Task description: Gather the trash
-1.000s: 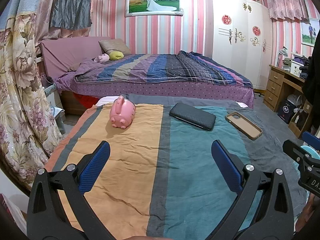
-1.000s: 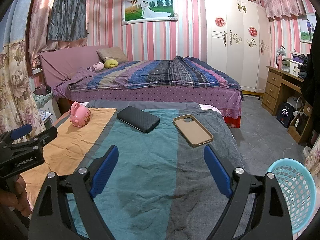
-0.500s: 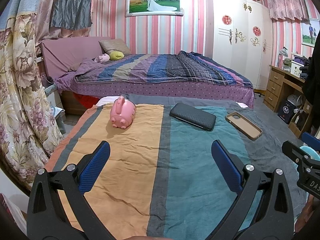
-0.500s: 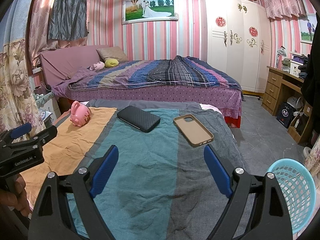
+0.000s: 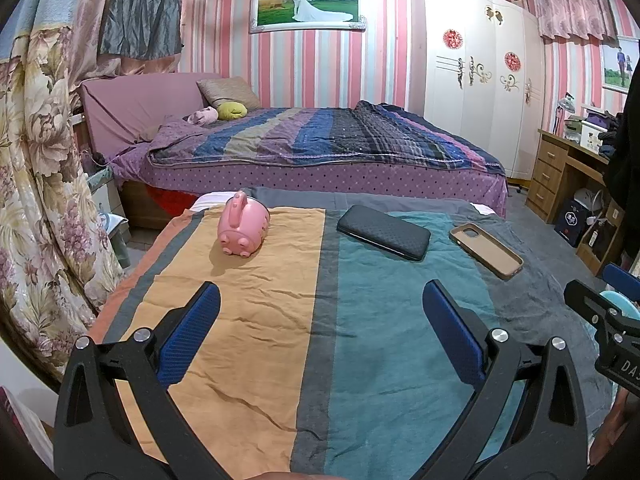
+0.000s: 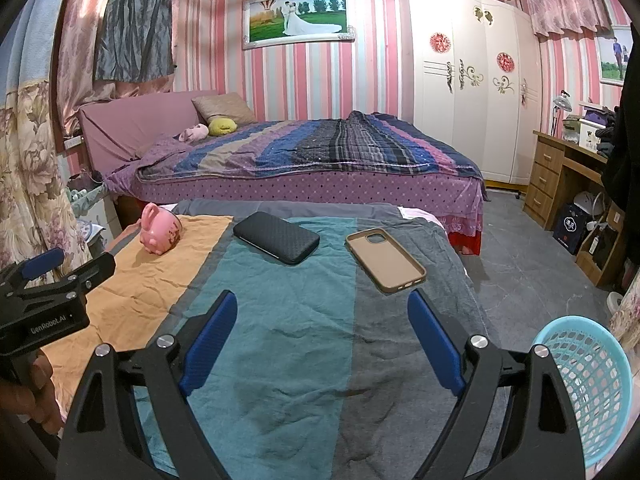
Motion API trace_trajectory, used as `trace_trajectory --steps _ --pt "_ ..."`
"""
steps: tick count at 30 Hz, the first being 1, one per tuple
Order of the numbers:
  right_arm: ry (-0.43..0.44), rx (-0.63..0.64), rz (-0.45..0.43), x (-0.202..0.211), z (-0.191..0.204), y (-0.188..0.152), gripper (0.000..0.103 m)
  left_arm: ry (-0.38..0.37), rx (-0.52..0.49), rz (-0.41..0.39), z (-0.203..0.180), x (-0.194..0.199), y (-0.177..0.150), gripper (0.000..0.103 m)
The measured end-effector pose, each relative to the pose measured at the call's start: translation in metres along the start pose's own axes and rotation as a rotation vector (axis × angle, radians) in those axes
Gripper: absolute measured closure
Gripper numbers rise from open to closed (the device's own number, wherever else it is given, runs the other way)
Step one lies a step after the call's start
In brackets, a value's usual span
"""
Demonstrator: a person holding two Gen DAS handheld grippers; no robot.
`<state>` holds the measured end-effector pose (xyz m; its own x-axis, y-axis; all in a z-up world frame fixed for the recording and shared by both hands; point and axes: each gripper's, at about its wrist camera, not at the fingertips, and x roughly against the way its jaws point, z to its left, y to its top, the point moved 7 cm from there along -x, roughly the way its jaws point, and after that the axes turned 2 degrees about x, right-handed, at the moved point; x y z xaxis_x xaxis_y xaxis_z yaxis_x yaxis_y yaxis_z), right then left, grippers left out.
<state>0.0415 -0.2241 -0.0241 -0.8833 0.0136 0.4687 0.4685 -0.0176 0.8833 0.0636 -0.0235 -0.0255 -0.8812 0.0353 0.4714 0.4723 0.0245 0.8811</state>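
On the striped cloth (image 5: 248,320) (image 6: 280,320) lie a pink piggy bank (image 5: 243,230) (image 6: 160,234), a black textured case (image 5: 383,232) (image 6: 276,237) and a tan phone case (image 5: 485,249) (image 6: 385,260). My left gripper (image 5: 320,300) hovers open over the orange and teal stripes, well short of all three, nothing between its blue pads (image 5: 192,332). My right gripper (image 6: 322,308) is open above the teal and grey stripes, just short of the tan case. A light blue mesh basket (image 6: 588,384) (image 5: 622,306) stands on the floor at the right.
A bed (image 6: 304,160) with a striped quilt lies beyond the covered surface. A white wardrobe (image 6: 468,92) and a wooden desk (image 6: 560,184) line the right side. A floral curtain (image 5: 36,200) hangs at the left. Grey floor (image 6: 520,248) opens to the right.
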Motion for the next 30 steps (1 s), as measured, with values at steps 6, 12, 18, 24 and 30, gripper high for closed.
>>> trace_trajectory --steps 6,12,18,24,30 --pt "-0.002 -0.001 0.000 0.0006 0.0003 0.0009 0.017 0.001 0.004 0.000 -0.0008 -0.0002 -0.0007 0.005" --pt "-0.001 -0.002 0.001 0.0014 0.0019 0.0012 0.017 0.000 0.004 0.000 -0.0013 -0.0002 -0.0007 0.005" --pt "-0.002 -0.002 0.000 0.0015 0.0017 0.0012 0.017 0.002 0.004 0.000 -0.0005 -0.0003 -0.0004 0.005" --pt "0.000 -0.001 0.000 0.0017 0.0019 0.0014 0.017 0.000 0.003 0.000 0.0000 -0.0006 0.0001 0.005" --pt "0.000 0.000 0.001 0.0012 0.0016 0.0010 0.017 0.001 0.003 0.001 0.0000 -0.0005 -0.0003 0.005"
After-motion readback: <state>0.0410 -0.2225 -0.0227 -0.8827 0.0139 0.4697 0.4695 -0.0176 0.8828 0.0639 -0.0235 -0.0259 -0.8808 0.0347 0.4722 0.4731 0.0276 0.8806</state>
